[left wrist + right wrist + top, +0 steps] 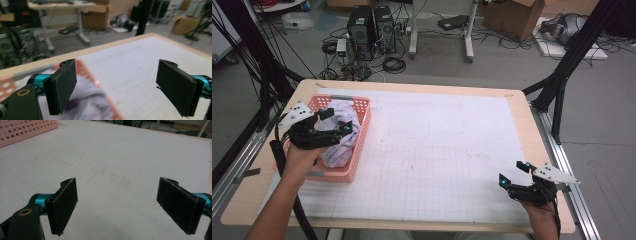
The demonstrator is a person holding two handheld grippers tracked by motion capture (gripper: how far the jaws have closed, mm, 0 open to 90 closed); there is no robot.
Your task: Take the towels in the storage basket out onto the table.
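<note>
A pink perforated basket (362, 131) sits on the table's left side, holding a crumpled pale lilac cloth (343, 140). My left gripper (336, 120) hovers open over the basket and the cloth, with nothing between its jaws. In the left gripper view the basket rim (93, 77) and the cloth (87, 105) are blurred beneath the wide-apart jaws. My right gripper (515, 173) stands open near the table's front right corner, just above the white mat. In the right gripper view its jaws frame bare mat, and the basket (22, 131) shows at the far upper left.
A white gridded mat (437, 145) covers most of the wooden table (532, 125). Beyond the far edge, the floor holds computer towers (371, 30), cables, cardboard boxes and a desk frame. Black frame legs (562, 75) stand at the right.
</note>
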